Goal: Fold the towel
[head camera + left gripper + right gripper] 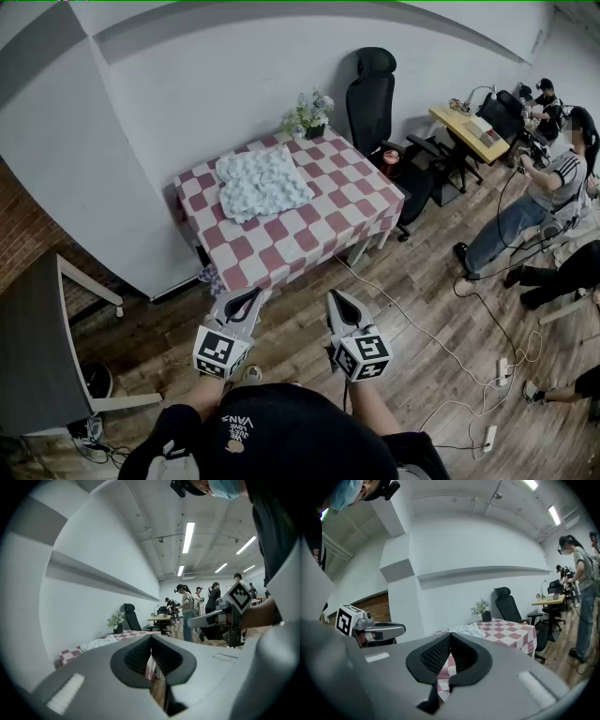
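Observation:
A pale, bumpy towel (pixel 262 183) lies crumpled on the left half of a table with a red-and-white checked cloth (pixel 323 211). The same towel (pixel 99 643) shows far off in the left gripper view and also as a pale heap, the towel (pixel 465 629), in the right gripper view. My left gripper (pixel 255 294) and right gripper (pixel 333 298) are held side by side over the wooden floor, well short of the table. Both are shut with nothing between their jaws.
A small pot of flowers (pixel 309 116) stands at the table's far edge, with a black office chair (pixel 380 112) behind it. Several people (pixel 544 202) stand and sit at the right near a desk (pixel 469 131). Cables (pixel 469 370) run across the floor. A grey board (pixel 37 347) stands at the left.

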Tool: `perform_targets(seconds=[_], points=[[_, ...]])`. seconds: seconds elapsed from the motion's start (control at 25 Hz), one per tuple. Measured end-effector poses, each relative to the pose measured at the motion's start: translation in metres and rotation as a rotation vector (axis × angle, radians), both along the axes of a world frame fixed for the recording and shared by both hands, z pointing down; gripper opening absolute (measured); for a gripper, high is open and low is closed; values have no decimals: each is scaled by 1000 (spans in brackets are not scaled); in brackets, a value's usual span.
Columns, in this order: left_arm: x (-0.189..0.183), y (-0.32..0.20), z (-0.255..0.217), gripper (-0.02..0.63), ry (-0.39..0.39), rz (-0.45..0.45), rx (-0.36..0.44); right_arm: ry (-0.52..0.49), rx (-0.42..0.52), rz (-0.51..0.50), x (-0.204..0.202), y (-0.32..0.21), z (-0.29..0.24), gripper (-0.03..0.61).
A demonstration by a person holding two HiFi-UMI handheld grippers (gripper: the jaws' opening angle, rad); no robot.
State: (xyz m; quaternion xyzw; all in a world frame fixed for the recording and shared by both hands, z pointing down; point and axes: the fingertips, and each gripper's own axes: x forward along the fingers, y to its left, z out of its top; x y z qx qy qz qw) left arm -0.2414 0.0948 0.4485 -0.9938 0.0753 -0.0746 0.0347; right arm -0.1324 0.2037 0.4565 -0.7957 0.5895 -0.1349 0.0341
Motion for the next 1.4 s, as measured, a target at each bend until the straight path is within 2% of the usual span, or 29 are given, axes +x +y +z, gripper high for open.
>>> perform_targets(seconds=[0.16,0.2,0.24,0.4,0.52,0.84,1.08,1.4], points=[[9,9,6,23,-4,-9,4,11,5,-10,14,3,4,5],[11,9,11,71,-11,-20,-3,13,8,-15,18,2,5,5],[11,7,17,132,-21,-31,-10,11,11,-21,21,-1,6,35],[8,-4,35,169,-59,-79,-52,0,-5,-56,28,-12,16,95],[16,-17,44,175,-73,-98,-72,-3,-26,-73,38,-25,24,123],[68,-82,59,184,-101,-114,-89,-2,-70,-84,92,-90,32,123],[109,-143,62,184,-135,-103,-71,32,-92,-72,137,-145,27,123],[135,-210,82,184,-187,-112,-85,55,-148,-79,176,-205,36,123]])
